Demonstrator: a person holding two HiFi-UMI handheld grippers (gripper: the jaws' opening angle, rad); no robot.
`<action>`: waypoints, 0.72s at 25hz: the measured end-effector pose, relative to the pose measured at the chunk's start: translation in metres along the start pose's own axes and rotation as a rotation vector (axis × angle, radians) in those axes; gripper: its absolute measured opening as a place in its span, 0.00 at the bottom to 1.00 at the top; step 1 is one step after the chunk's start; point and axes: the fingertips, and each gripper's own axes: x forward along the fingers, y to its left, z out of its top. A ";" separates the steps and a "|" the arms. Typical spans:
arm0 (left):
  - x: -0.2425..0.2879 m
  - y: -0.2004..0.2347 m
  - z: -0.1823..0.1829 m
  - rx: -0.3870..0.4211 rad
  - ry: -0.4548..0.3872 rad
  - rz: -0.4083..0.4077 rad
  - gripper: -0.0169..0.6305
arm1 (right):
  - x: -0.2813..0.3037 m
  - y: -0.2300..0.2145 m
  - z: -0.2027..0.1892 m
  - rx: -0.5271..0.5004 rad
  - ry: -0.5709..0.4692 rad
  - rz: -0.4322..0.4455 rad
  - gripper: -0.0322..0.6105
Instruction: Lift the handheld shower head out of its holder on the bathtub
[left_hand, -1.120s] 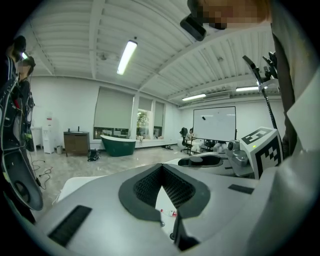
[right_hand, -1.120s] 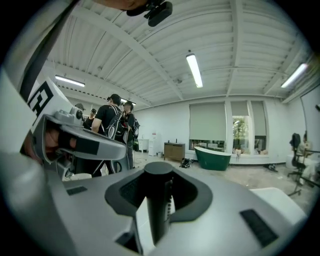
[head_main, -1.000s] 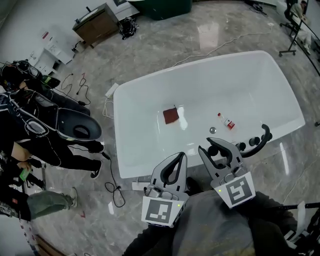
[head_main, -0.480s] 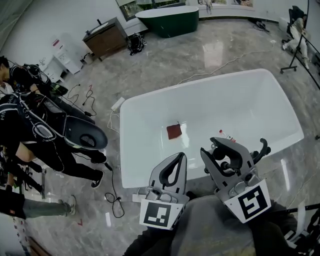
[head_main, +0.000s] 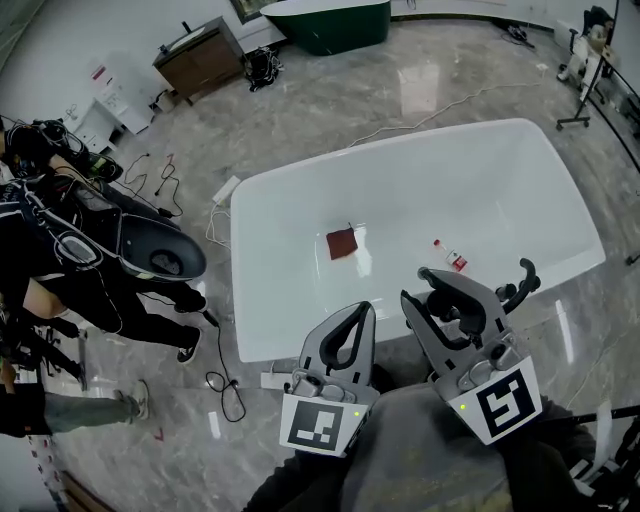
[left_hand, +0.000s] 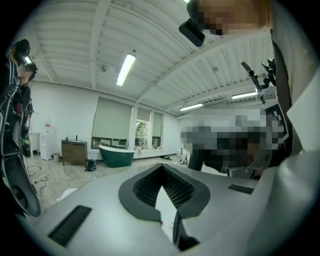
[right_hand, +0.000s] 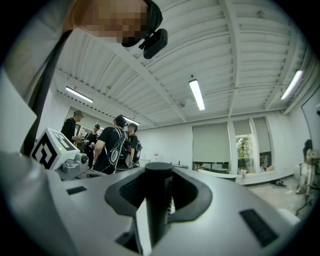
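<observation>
In the head view the white bathtub (head_main: 300, 210) lies ahead of me. My right gripper (head_main: 447, 297) is over its near rim, shut on the black handheld shower head (head_main: 441, 305). The right gripper view shows that black round handle (right_hand: 158, 200) standing upright between the jaws of the right gripper (right_hand: 159, 175), held clear of the tub. The black faucet spout and knobs (head_main: 518, 281) stand on the rim just right of it. My left gripper (head_main: 350, 330) hangs beside it to the left, shut with nothing in it; in its own view the left gripper (left_hand: 161, 176) has its tips together.
A dark red cloth (head_main: 341, 242) and a small bottle (head_main: 452, 258) lie on the tub floor. People with gear (head_main: 70, 250) stand at the left, with cables and a power strip (head_main: 222, 187) on the marble floor. A green tub (head_main: 330, 15) and a wooden cabinet (head_main: 197, 50) stand far back.
My right gripper has risen toward the camera with the shower head in it, away from the fittings on the tub rim. The left gripper has stayed put.
</observation>
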 end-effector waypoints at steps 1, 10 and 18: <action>-0.002 -0.002 -0.003 -0.006 0.007 -0.006 0.03 | -0.003 0.002 0.001 -0.005 -0.003 -0.007 0.24; -0.030 -0.017 -0.027 -0.041 0.063 -0.041 0.03 | -0.035 0.031 0.010 -0.036 -0.008 -0.037 0.24; -0.056 -0.081 -0.032 -0.019 0.076 -0.005 0.03 | -0.098 0.042 0.015 -0.033 -0.036 0.021 0.24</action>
